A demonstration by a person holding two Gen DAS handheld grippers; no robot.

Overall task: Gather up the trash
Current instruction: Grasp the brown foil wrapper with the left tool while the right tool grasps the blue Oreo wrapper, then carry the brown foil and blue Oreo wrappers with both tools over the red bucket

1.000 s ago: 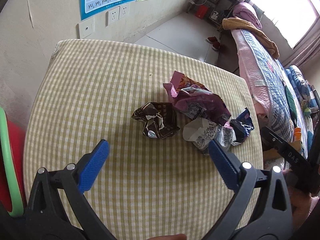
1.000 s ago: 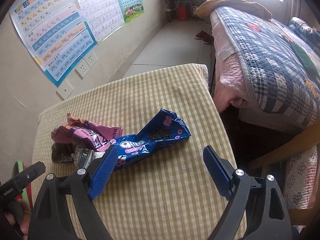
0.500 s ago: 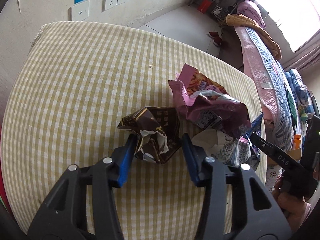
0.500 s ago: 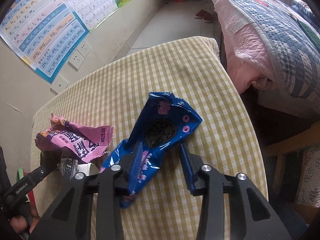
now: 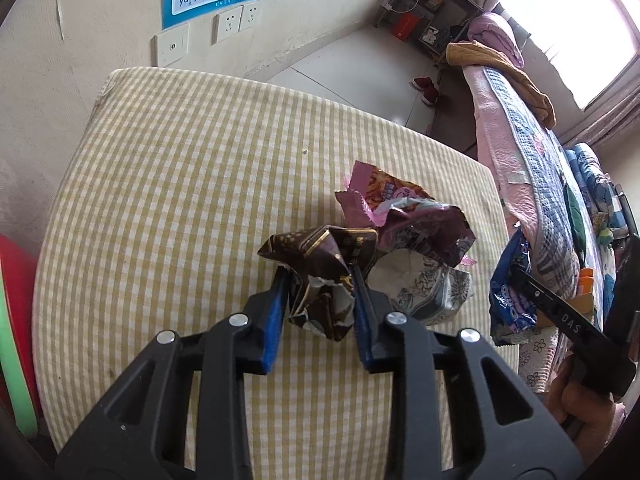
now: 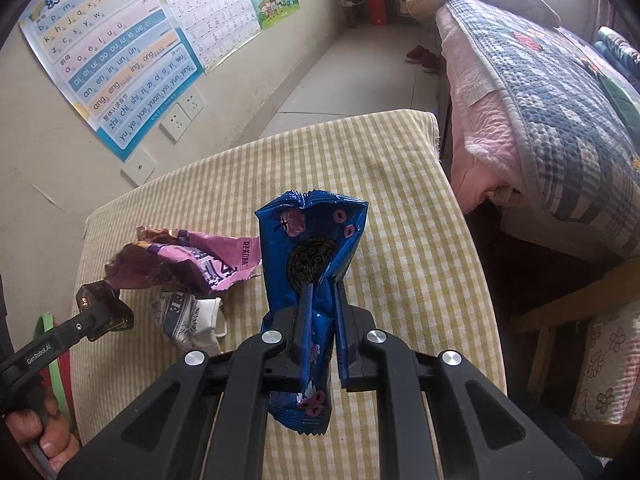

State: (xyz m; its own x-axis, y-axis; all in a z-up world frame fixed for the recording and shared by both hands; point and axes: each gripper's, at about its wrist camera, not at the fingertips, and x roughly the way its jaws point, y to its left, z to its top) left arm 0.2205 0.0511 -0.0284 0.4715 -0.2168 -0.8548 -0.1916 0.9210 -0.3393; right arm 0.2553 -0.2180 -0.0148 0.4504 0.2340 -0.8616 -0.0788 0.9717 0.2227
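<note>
My left gripper [image 5: 318, 280] is shut on a crumpled brown wrapper [image 5: 320, 276] and holds it just above the checked tablecloth [image 5: 180, 200]. My right gripper [image 6: 322, 292] is shut on a blue cookie wrapper [image 6: 314, 248], lifted off the table; the wrapper also shows in the left wrist view [image 5: 512, 292]. A purple-pink snack bag [image 5: 404, 220] and a grey-white patterned wrapper [image 5: 424, 288] lie on the table right of the brown wrapper. In the right wrist view the purple bag [image 6: 188, 260] and the patterned wrapper [image 6: 188, 316] lie left of my gripper.
A red bin with a green rim [image 5: 12, 320] stands off the table's left edge. A bed with a quilt [image 6: 560, 100] runs along the right side. The wall with posters and sockets [image 5: 228, 24] is behind the table. The floor [image 6: 352, 72] lies beyond the far edge.
Both grippers closed from open and took hold: the left on the brown wrapper, the right on the blue wrapper. Both wrappers are now lifted off the cloth.
</note>
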